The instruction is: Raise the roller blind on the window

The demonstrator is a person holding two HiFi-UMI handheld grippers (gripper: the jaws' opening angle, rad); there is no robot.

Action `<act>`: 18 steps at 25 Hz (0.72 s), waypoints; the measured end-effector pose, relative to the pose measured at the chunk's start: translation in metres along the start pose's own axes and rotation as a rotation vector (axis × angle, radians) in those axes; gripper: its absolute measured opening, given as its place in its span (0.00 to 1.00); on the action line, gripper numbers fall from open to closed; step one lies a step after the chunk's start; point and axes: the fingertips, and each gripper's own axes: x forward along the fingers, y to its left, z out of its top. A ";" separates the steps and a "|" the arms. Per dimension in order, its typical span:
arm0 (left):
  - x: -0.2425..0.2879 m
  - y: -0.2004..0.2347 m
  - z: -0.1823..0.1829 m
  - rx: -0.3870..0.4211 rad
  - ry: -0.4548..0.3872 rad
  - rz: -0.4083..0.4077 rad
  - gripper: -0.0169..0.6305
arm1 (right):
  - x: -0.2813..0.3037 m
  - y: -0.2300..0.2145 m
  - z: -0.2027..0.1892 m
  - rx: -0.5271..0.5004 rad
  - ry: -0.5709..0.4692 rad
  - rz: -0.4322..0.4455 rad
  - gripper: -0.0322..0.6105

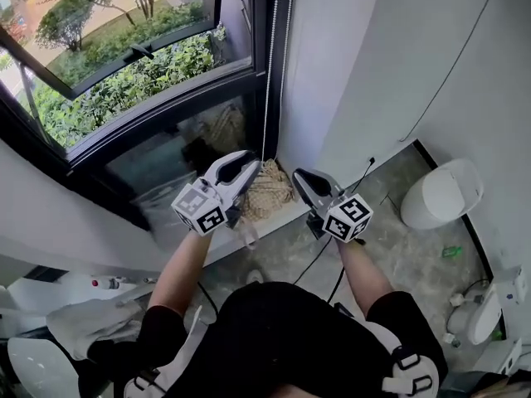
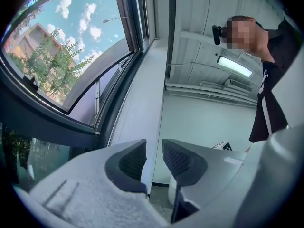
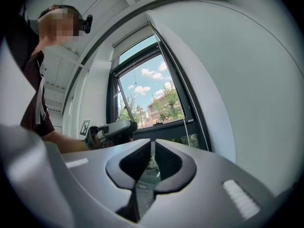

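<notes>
Overhead, roller blind (image 3: 134,38) sits rolled at window (image 1: 124,65) top, long axis horizontal. Bead chain (image 1: 266,65) hangs vertical. Left gripper (image 1: 247,166) spread, empty. Right gripper (image 3: 152,147) pressed together.

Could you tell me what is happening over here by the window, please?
A person stands at the window with a claw in each hand, both held up near the bead chain that hangs beside the frame. The left claw is open with nothing in it. The right claw is all but shut and also empty. Neither one grips the chain at this moment, so no pull is under way.
</notes>
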 end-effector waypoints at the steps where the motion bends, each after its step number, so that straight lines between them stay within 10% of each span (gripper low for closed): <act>1: 0.000 -0.004 0.000 0.005 -0.002 0.017 0.20 | -0.005 0.001 0.003 0.000 -0.001 0.011 0.09; 18: -0.013 -0.126 -0.021 0.071 -0.015 0.215 0.03 | -0.136 0.014 0.021 -0.016 -0.014 0.130 0.05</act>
